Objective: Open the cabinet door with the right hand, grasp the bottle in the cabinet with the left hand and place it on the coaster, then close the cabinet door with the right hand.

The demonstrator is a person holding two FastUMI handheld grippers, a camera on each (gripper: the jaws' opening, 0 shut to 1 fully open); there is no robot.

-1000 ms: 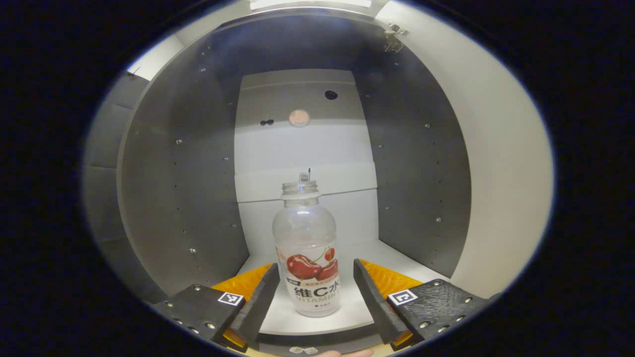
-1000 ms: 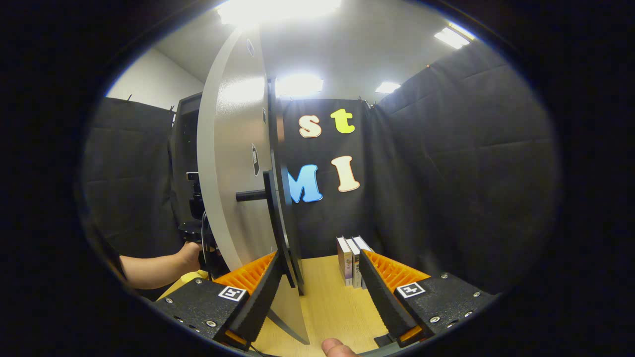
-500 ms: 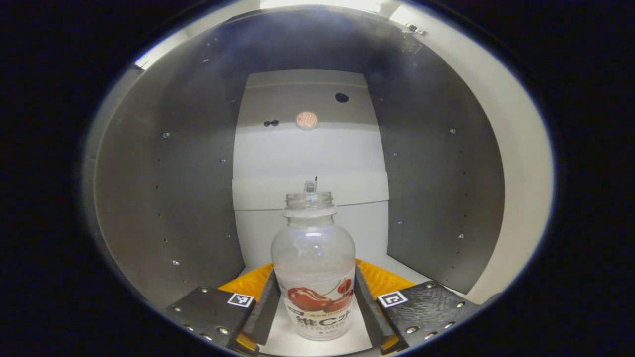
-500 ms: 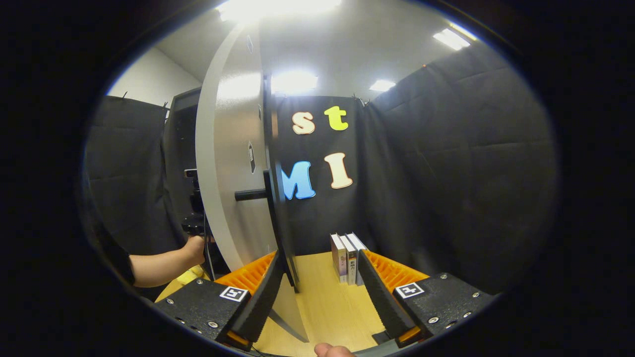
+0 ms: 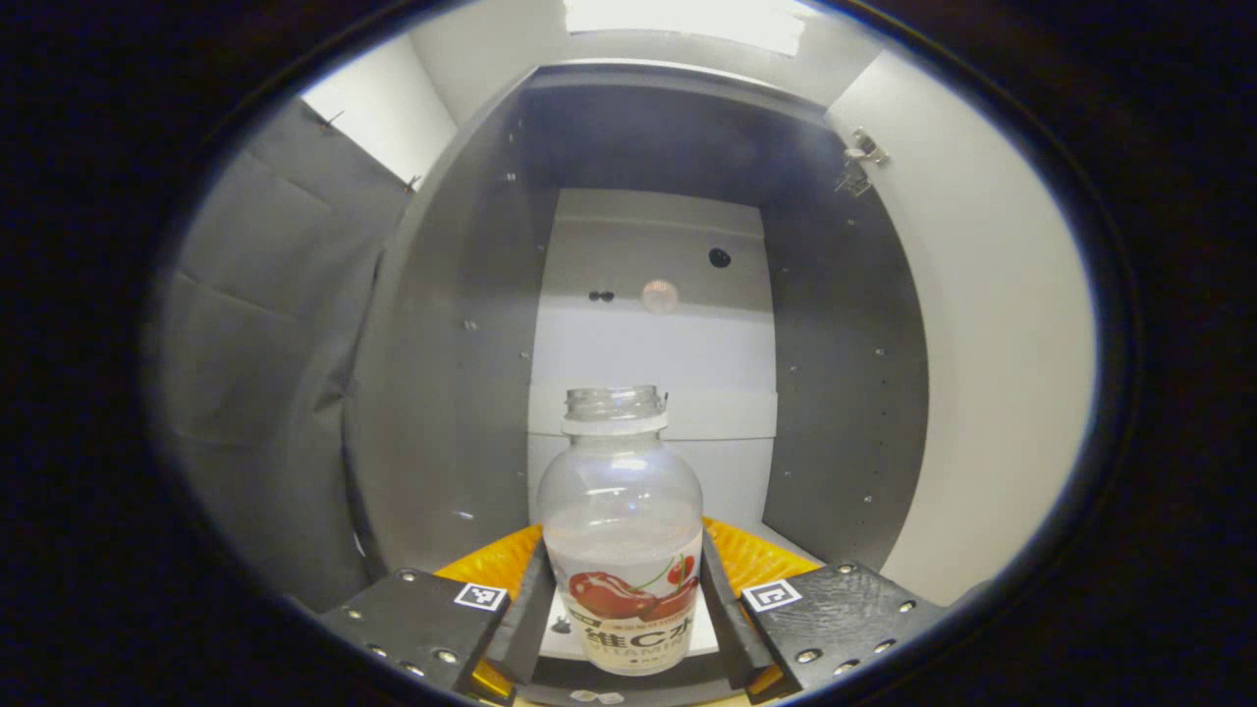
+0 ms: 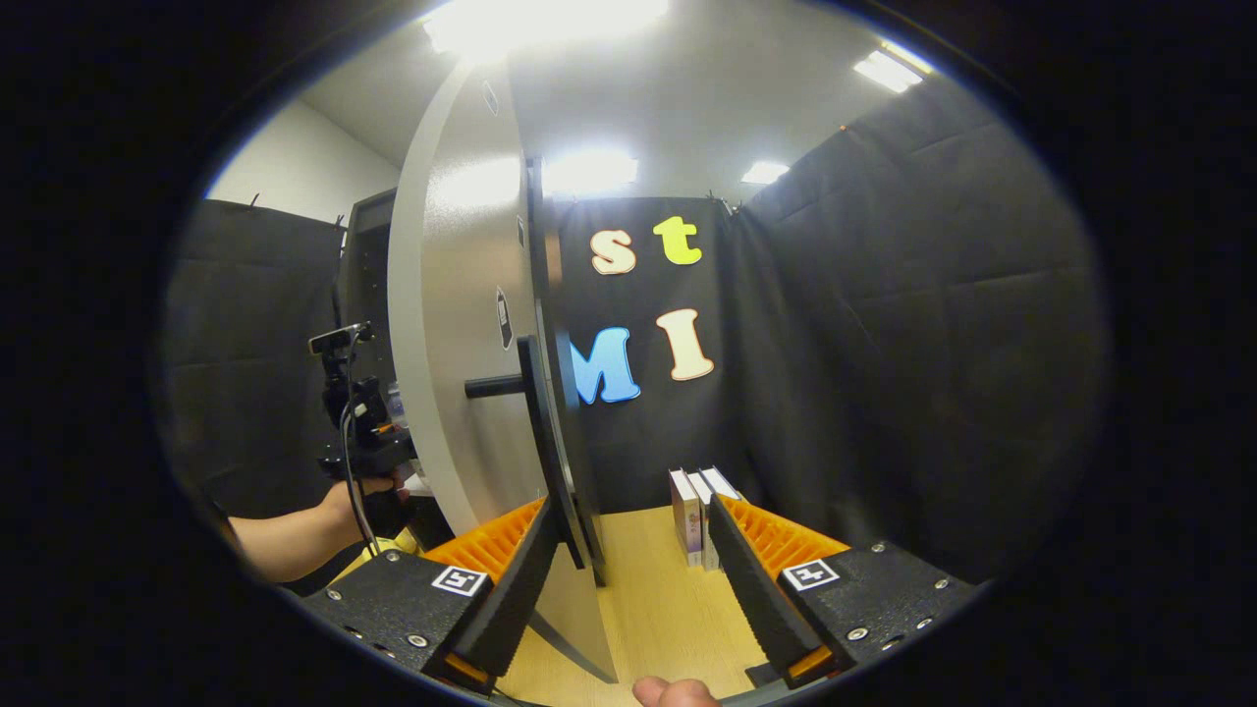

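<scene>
1. While the cabinet door (image 6: 462, 324) stands swung wide open, the left gripper (image 5: 621, 614) has its two fingers pressed against the sides of the bottle (image 5: 621, 530), pinching it around the labelled lower body.
2. The bottle is a clear plastic one with no cap on its threaded neck; it looks empty, and a label with red cherries wraps its lower half.
3. It stands upright at the front edge of the cabinet (image 5: 452, 324), and whether its base still touches the white cabinet floor cannot be told.
4. The cabinet has dark grey side walls dotted with small holes and a pale back panel.
5. In the right gripper view, the right gripper (image 6: 633, 589) has its fingers spread apart, holding nothing, with the lower edge of the open door and its dark bar handle (image 6: 535, 432) between them near the left finger.
6. Past the door, a few books (image 6: 695, 511) stand upright on the wooden table (image 6: 658, 609) against the booth wall.
7. At the left of that view, a hand (image 6: 358, 491) holds the other gripper's body beside the cabinet opening.
</scene>
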